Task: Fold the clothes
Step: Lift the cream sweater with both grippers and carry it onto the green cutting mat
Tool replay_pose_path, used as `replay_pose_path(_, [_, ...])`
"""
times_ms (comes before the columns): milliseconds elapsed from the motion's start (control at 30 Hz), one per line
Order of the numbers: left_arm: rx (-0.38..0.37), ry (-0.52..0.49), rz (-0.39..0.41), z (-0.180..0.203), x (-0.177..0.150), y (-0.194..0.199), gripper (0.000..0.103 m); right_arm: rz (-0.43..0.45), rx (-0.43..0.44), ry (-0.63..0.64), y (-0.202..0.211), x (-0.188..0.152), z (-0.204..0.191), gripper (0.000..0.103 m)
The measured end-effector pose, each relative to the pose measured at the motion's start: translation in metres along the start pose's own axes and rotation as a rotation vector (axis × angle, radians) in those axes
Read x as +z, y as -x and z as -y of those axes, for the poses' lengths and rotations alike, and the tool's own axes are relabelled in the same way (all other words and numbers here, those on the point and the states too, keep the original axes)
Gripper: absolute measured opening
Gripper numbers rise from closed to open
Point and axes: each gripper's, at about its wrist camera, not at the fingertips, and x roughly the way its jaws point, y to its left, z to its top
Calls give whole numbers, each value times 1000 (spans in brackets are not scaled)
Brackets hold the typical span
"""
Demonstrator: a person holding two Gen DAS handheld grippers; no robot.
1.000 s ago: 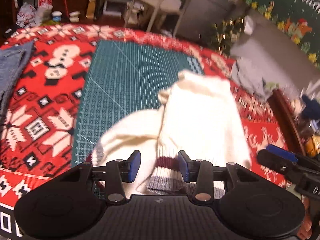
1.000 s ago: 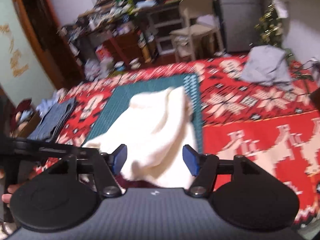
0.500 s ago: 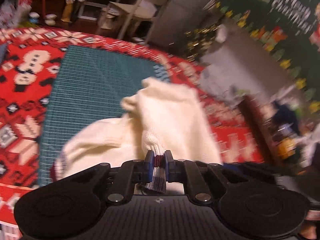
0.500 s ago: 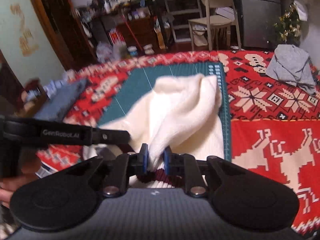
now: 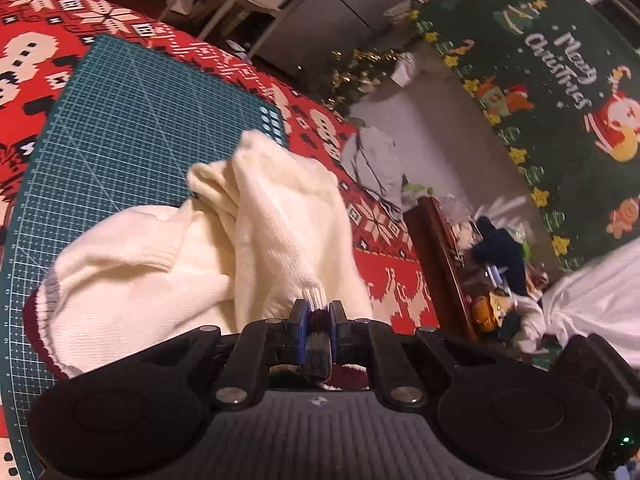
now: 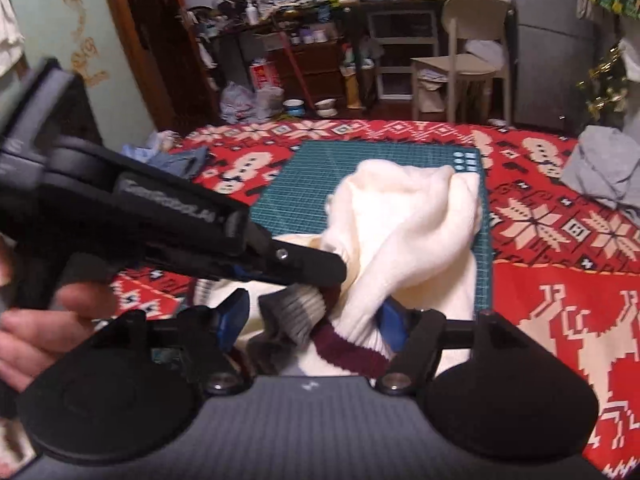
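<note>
L gripper (image 5: 318, 326) pinching sweater (image 5: 248, 236) cuff, R gripper (image 6: 312, 320) spread

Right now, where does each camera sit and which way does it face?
Left wrist: behind the left gripper, shut on the cream sweater's cuff, facing the green mat and a Christmas banner.
Right wrist: behind the open right gripper, facing a chair; a hand shows.
Shared: sweater, mat, red blanket.
</note>
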Motion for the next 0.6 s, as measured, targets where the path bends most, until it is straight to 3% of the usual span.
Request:
replay_pose_path(67, [-12, -17, -10, 3, -1, 0, 10, -20, -46, 24, -8, -2, -2, 55])
replay_pose_path(133, [-28, -30, -19, 5, -2, 0, 7, -33, -89, 31, -13, -3, 1, 30])
replay_pose_path(200, [-16, -54, -9, 8, -3, 3, 10, -21, -120, -2, -10, 0, 12, 25])
replay_pose_path(433, [82, -69, 57, 4, -1, 13, 21, 26, -248, -138, 9, 9, 61, 22])
replay_pose_path(600, [250, -85, 122, 1, -1, 19, 30, 75, -353, -261, 19, 15, 113, 22])
